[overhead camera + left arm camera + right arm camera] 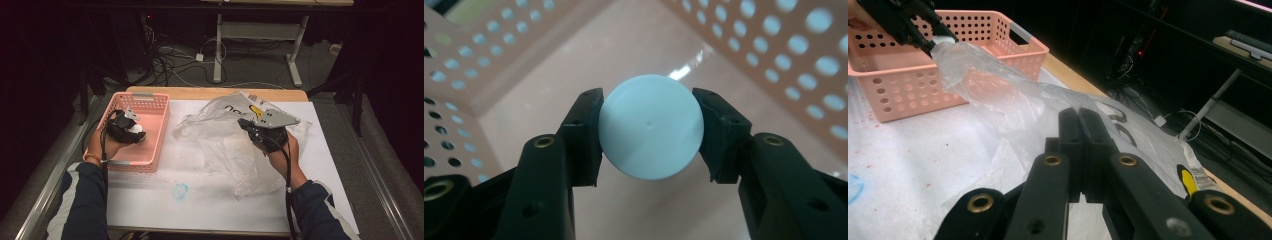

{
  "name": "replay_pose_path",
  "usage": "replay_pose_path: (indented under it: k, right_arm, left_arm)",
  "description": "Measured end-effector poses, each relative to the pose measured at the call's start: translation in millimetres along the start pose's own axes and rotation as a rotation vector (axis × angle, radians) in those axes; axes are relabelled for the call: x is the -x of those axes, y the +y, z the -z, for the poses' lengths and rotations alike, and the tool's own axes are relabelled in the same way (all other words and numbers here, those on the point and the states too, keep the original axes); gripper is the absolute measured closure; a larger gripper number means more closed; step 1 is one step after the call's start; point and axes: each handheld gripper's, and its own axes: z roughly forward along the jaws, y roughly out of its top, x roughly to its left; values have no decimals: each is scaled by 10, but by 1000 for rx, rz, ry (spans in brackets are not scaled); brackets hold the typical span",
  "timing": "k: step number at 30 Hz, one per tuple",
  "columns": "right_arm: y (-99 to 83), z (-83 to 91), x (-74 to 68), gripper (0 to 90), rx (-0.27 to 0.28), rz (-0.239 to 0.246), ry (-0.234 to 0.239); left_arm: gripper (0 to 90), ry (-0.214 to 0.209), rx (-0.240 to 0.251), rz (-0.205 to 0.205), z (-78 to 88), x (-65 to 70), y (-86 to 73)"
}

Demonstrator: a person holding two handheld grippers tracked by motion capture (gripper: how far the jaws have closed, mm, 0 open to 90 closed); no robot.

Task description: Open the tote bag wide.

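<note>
A pale blue-white round object [651, 126], seen face-on as a disc with a tiny dimple near its middle, sits inside the pink perforated basket [150, 107] at the left of the table. Its flat face looks back toward the left gripper's camera; whether it has a long axis I cannot tell, since no side of it shows. The left gripper [131, 131] has its two black pads pressed against the disc's opposite edges, holding it above the basket's glossy floor. Well apart to the right, the right gripper [1080, 114] has its jaws closed flat together on a pinch of the clear plastic bag [225, 145], which lies crumpled on the white table cover [165, 200], printed end toward the far edge.
</note>
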Motion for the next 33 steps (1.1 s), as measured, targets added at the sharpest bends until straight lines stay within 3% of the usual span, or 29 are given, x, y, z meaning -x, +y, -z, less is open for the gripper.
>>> replay_pose_path:
  k: [9,13,20,27,33]
  right_arm:
    - [-44,23,22,900,-6,-9,-4]
    - [-54,29,29,900,-7,-8,-11]
    - [-56,56,45,900,-3,4,-25]
    - [-84,23,51,900,-5,-13,-18]
    - [-98,-1,37,900,-7,-21,-9]
  left_arm:
    - [484,44,163,-13,202,135,50]
    - [484,41,251,3,333,207,31]
    - [485,12,340,-16,517,424,60]
    - [485,-16,430,-101,709,753,171]
    - [485,-48,476,-169,728,1050,263]
